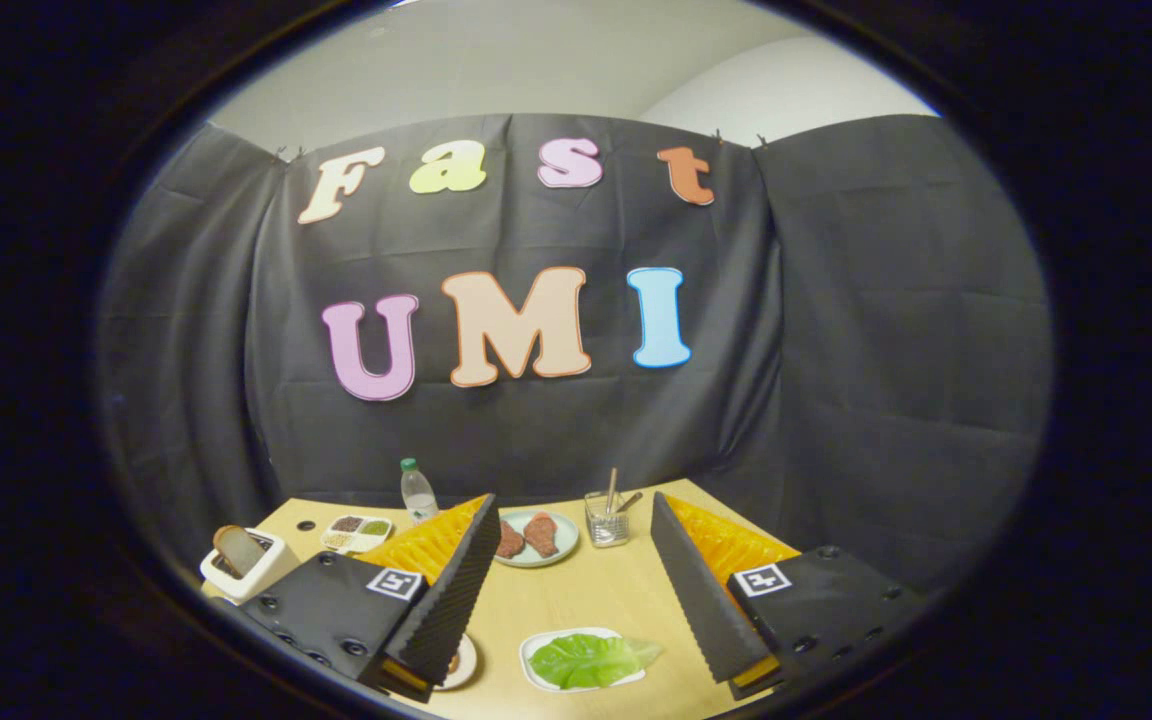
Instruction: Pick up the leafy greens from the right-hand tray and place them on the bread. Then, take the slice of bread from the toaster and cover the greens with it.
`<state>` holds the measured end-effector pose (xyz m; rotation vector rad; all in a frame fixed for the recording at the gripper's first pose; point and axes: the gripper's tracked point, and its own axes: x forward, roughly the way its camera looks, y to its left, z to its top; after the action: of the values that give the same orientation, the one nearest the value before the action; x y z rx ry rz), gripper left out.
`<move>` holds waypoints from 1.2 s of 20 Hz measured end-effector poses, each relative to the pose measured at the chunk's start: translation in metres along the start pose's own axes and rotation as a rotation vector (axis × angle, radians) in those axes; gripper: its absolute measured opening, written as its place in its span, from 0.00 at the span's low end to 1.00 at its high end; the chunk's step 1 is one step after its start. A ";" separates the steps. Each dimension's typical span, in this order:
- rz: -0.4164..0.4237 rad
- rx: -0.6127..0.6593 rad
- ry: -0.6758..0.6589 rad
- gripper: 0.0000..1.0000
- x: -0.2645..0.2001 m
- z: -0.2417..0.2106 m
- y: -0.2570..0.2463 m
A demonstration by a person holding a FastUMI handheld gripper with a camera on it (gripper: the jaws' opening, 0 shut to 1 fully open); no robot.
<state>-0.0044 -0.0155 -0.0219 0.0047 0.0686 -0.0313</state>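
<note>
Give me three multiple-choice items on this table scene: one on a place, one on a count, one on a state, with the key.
1. Where does the leafy green lie?
A. On a white tray between the fingers
B. In the toaster
C. In the glass cup

2. How many reddish pieces lie on the round plate beyond the fingers?
A. One
B. Two
C. Four

3. How do the gripper's jaws stand?
A. Shut on the bottle
B. Shut on the leaf
C. Open, holding nothing

Key: 1 A, the leaf rests on the tray in the gap between the fingers. 2 B, two pieces sit side by side. 3 C, a wide gap shows bare table and neither finger touches anything.
</note>
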 end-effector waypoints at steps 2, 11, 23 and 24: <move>0.009 -0.004 0.032 0.97 0.001 -0.010 0.001; 0.082 -0.035 0.264 0.97 0.021 -0.086 -0.015; 0.256 -0.076 0.747 0.97 0.060 -0.225 -0.044; 0.261 -0.076 0.783 0.97 0.064 -0.235 -0.048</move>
<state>0.0421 -0.0645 -0.2613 -0.0508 0.8511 0.2367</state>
